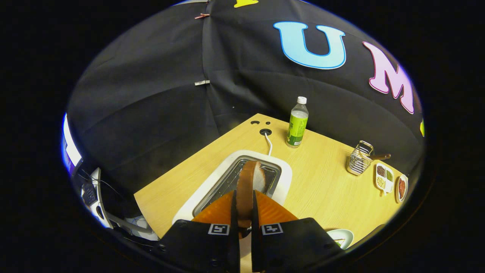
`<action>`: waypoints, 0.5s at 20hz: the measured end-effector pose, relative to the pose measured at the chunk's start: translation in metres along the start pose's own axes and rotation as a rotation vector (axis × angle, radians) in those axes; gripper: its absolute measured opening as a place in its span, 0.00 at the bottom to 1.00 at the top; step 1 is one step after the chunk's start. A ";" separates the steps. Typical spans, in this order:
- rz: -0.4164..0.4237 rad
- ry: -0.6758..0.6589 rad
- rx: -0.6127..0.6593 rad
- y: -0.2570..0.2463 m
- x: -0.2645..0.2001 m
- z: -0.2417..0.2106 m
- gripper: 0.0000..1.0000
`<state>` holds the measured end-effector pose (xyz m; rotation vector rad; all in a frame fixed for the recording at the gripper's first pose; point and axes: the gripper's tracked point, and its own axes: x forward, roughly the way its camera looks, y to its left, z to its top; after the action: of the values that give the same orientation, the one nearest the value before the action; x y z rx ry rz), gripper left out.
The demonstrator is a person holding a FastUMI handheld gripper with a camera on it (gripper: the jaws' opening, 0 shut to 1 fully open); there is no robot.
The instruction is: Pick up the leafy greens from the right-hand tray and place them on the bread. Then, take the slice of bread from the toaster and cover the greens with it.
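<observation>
Between the two fingers of the claw, the bread slice stands on edge — both fingers pinch its flat faces, and its long axis runs straight ahead from the claw, over the slot of the toaster. The plate lies near and to the right on the bench — so I judge the carry goes right and toward the near side.
</observation>
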<state>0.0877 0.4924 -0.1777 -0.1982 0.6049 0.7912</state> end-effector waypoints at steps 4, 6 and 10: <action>0.004 -0.049 0.047 -0.004 -0.017 0.026 0.16; -0.002 -0.069 0.056 -0.008 -0.027 0.036 0.16; -0.013 -0.086 0.117 -0.022 -0.043 0.049 0.16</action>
<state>0.1014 0.4696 -0.1136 -0.0607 0.5662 0.7460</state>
